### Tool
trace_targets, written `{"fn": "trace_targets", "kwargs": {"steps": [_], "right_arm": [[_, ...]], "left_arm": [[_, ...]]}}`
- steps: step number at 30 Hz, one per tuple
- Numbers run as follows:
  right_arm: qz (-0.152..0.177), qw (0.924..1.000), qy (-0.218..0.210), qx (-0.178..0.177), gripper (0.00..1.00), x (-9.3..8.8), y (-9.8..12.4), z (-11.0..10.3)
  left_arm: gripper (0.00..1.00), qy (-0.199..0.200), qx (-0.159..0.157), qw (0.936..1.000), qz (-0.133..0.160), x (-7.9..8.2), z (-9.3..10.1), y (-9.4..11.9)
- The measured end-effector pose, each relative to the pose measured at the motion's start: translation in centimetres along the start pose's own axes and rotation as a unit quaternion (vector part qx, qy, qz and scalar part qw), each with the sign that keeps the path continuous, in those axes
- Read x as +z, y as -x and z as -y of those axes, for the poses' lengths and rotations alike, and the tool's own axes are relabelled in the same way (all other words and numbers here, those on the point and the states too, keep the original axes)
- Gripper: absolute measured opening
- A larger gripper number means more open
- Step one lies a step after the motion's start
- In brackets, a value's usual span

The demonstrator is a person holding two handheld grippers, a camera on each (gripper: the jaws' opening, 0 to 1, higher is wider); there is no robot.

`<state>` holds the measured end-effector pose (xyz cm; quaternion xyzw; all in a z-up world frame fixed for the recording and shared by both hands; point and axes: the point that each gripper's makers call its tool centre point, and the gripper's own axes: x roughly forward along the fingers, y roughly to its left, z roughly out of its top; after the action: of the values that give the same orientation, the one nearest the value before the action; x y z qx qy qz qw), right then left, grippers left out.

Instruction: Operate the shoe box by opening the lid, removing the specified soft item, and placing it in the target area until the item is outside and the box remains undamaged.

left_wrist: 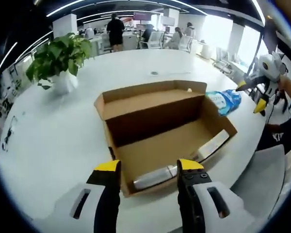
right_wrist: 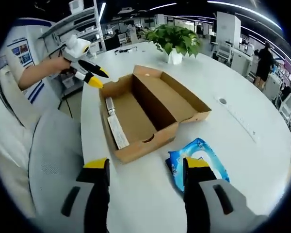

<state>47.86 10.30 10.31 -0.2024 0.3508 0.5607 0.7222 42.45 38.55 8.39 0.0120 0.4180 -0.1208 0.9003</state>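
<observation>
The brown box (left_wrist: 160, 128) sits open on the white surface (left_wrist: 53, 141), lid folded back; the soft blue pack (right_wrist: 196, 162) lies just beside it. Both grippers (left_wrist: 148, 170) (right_wrist: 145, 167) gape wide, holding nothing

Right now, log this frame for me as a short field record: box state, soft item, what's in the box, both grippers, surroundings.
box: cardboard shoe box on white table, lid open
soft item: blue wipes pack outside the box, lying on the table beside it
left in box: silver tube and a white flat piece
left gripper: open, at the box's near edge
right gripper: open, above the pack
surroundings: potted plant; people in the background
</observation>
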Motion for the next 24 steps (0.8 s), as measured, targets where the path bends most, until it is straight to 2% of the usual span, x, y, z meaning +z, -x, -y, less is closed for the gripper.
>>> {"fn": "trace_targets", "kwargs": {"steps": [4,10,16,24], "right_arm": [[-0.008,0.9998,0.014,0.008,0.58,0.5,-0.8,-0.2],[-0.011,0.9992,0.035,0.016,0.57,1.4,-1.9,-0.3],[-0.013,0.9976,0.06,0.031,0.54,2.3,-3.5,-0.9],[-0.031,0.9946,0.085,0.051,0.53,2.5,-6.1,-1.6]], "left_arm": [[0.44,0.007,0.01,0.9999,-0.006,-0.8,-0.9,0.3],[0.37,0.028,0.023,0.9992,-0.014,-1.9,-2.0,0.2],[0.27,0.05,0.027,0.9982,-0.018,-2.8,-2.6,0.0],[0.14,0.08,0.03,0.9961,-0.021,-3.9,-3.3,-0.8]]}}
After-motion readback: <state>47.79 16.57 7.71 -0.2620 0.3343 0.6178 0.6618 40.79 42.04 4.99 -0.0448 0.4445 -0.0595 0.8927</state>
